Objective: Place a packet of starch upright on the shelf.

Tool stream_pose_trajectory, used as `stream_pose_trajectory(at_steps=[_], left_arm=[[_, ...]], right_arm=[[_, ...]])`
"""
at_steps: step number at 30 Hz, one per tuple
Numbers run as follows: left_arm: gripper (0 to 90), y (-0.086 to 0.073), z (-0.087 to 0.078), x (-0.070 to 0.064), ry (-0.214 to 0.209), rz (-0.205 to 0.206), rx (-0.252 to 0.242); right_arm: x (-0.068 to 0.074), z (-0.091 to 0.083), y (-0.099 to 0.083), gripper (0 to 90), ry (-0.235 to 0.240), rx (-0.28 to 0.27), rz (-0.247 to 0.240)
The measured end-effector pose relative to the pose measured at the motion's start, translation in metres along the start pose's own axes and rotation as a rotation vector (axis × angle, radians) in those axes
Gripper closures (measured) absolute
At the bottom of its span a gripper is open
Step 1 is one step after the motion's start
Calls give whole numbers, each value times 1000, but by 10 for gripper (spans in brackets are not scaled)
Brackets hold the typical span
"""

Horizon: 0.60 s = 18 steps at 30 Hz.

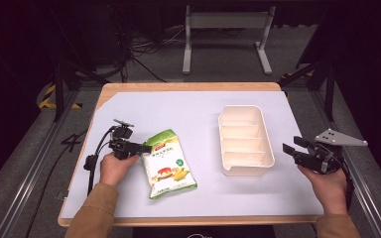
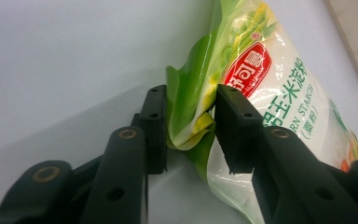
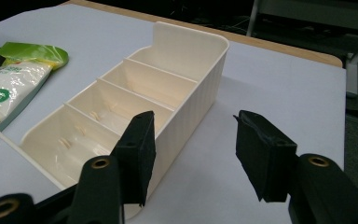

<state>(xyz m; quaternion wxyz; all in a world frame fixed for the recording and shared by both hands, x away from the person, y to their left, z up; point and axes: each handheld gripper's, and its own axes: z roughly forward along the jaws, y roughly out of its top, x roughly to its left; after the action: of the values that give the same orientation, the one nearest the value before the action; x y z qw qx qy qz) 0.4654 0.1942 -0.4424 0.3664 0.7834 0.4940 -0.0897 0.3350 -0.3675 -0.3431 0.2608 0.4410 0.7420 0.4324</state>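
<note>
Jaws of the left tool pinch the green top edge of a green-and-white plastic starch bag, which lies flat on the white-covered bench just left of a cream four-compartment plastic tray. The right tool hovers beside the tray's near right corner, jaws apart and holding nothing.

A white tray sits on the right part of the table. It has four little boxes inside, all in a row, and one tall flap at the far end. The table has a pale sheet on top, and a grey metal stand is on the floor behind it.
</note>
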Motion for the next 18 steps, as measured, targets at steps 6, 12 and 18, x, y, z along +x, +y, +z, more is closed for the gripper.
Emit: stream_pose_trajectory(at_steps=[6, 12, 18], left_arm=[[772, 0, 1, -4, 0, 42, 0], [800, 0, -3, -10, 21, 80, -13], [805, 1, -19, -20, 10, 117, -79]], right_arm=[[0, 0, 0, 471, 0, -3, -3], [1, -1, 1, 472, 2, -5, -4], [2, -2, 2, 472, 3, -14, -13]])
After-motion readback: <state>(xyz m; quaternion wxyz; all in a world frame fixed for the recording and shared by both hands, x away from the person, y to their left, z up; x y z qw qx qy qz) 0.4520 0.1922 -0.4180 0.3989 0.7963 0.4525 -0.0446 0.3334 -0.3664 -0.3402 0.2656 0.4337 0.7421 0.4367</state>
